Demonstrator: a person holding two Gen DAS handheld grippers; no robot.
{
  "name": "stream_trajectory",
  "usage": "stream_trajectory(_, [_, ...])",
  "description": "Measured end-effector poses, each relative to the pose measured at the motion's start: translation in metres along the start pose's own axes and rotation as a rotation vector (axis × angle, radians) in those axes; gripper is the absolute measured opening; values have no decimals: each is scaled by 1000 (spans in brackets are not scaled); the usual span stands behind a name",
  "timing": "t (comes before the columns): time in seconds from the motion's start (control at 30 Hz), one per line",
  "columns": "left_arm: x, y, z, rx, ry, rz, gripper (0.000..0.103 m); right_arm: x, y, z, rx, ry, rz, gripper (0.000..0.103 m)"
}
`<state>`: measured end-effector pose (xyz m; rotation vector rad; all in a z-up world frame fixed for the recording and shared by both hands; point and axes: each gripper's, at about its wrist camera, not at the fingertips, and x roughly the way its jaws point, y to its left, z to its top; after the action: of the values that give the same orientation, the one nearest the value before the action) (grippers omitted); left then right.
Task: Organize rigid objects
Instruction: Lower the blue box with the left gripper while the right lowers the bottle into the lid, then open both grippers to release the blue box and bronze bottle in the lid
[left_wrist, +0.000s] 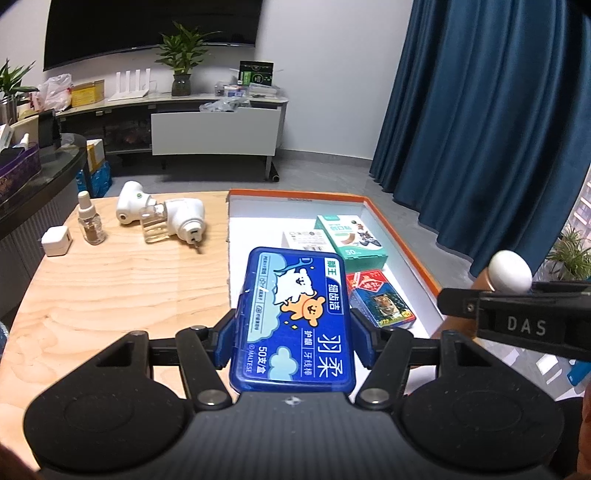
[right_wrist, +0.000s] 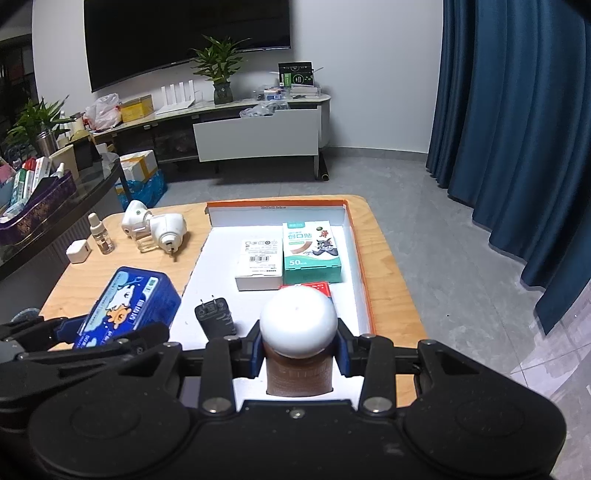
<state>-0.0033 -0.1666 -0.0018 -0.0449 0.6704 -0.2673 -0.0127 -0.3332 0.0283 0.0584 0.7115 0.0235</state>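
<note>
Over the tray's near end, both grippers carry loads.
The left gripper (left_wrist: 291, 334) pinches a blue floss box (left_wrist: 293, 321) with a cartoon lid; the right gripper (right_wrist: 299, 354) clamps a brown, white-capped bottle (right_wrist: 298, 325). The orange-rimmed tray (right_wrist: 364, 266) holds boxes far right and a black plug (right_wrist: 216, 317) near left; its white middle floor lies bare.

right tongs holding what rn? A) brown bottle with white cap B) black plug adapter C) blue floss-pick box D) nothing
A: the right tongs are clamped on the brown bottle with the white cap, held over the white tray.
</note>
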Motion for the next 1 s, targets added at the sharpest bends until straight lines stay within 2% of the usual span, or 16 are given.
stream_trajectory(1.0, [11,-4,-2,13,24,-18,63,12,-6,5,-12,54,-31,46])
